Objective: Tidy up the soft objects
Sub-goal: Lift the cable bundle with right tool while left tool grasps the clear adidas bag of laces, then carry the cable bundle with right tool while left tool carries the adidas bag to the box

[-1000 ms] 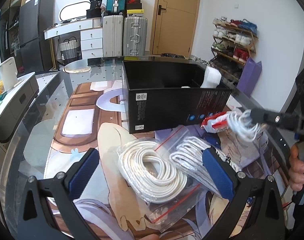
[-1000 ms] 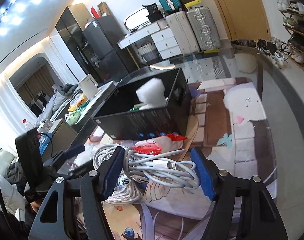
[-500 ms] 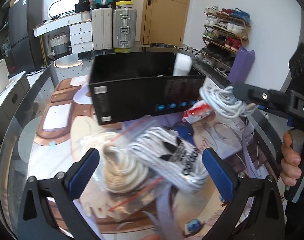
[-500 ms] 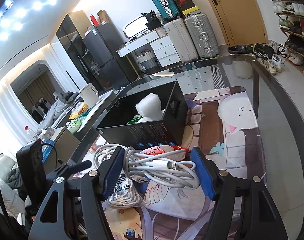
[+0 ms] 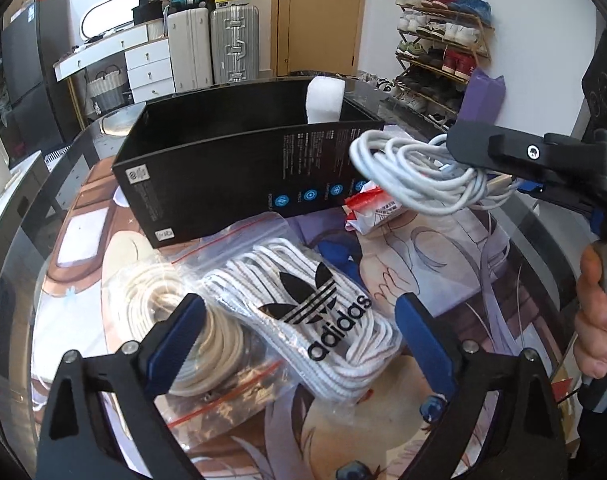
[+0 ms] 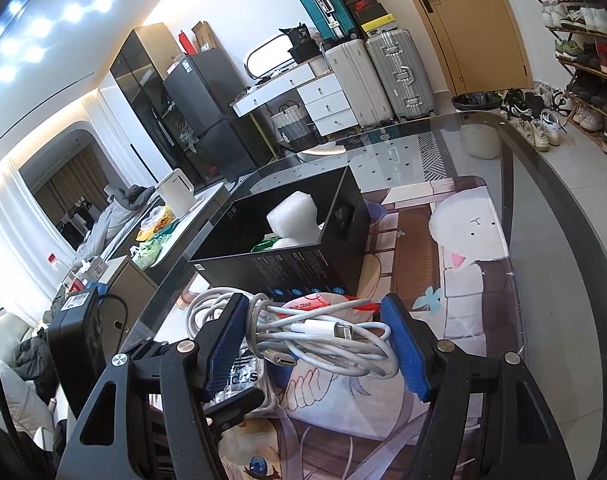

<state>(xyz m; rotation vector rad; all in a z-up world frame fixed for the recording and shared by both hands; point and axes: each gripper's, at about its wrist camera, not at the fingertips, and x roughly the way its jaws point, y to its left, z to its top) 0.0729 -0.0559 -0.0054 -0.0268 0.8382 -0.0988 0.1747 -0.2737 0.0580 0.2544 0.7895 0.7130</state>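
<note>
Since the earlier frame the left gripper (image 5: 299, 336) has slid across the table from the coiled rope bag (image 5: 175, 320) to straddle the bag of white laces (image 5: 303, 312), and its jaws are closing, pads not yet pressing. The black box (image 5: 239, 168) now sits farther left in the left wrist view. The right gripper (image 6: 315, 340) holds the bundle of white cable (image 6: 311, 332) clamped, raised just in front of the box. To grip well, centre the pads across the laces bundle, avoiding the loose plastic edge.

Bagged white laces (image 5: 303, 316) lie before the open black box (image 5: 239, 176).
</note>
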